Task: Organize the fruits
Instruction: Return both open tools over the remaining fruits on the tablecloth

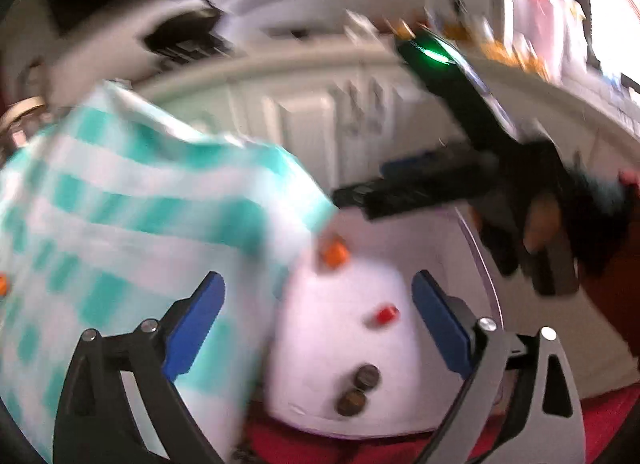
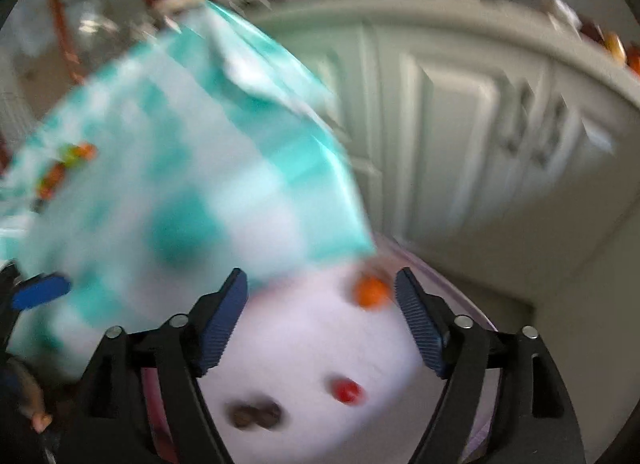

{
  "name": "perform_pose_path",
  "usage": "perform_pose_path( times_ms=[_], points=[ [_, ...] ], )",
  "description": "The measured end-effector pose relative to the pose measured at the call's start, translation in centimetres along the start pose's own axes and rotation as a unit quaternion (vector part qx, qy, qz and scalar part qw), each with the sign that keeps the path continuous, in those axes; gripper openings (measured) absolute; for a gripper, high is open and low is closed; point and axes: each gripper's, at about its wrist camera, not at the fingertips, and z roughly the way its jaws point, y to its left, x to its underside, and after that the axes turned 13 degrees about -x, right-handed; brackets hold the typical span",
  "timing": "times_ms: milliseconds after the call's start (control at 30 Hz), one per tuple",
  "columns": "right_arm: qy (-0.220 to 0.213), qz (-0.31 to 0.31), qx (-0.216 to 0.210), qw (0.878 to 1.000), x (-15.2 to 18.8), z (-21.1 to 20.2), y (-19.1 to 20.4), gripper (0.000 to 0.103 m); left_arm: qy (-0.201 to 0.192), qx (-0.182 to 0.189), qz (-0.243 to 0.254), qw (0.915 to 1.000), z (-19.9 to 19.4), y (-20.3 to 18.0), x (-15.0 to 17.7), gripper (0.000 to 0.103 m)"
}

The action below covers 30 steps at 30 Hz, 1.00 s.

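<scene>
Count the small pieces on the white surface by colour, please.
Orange piece: 1
Red piece: 1
Brown pieces: 2
Total: 4, on the white surface. Blur hides what they are.

The checked cloth (image 1: 132, 200) looks soft and matt. Just beside it, the white bench (image 1: 332, 344) looks smooth. The right gripper's fingers (image 2: 222, 320) carry ribbed blue pads on matt black plastic arms with shiny metal pins.
</scene>
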Motion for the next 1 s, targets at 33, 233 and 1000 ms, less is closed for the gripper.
perform_pose_path(
  times_ms=[33,233,1000],
  points=[
    [-0.020,-0.014,-0.020,1.000,-1.2,0.0,1.4,0.082,-0.011,-0.021,-0.028,0.9993,-1.0,2.4,-0.1,0.095],
    [-0.069,-0.115,-0.119,0.984,-4.6,0.6,13.0,0.088,-0.027,-0.172,-0.198,0.9646,-5.6,17.4,1.3,0.101],
    [0.106,-0.211,-0.163,0.958,-13.3,31.7,38.1,0.087,0.061,-0.409,-0.540,0.7331,-10.7,48.8,17.4,0.101]
  ],
)
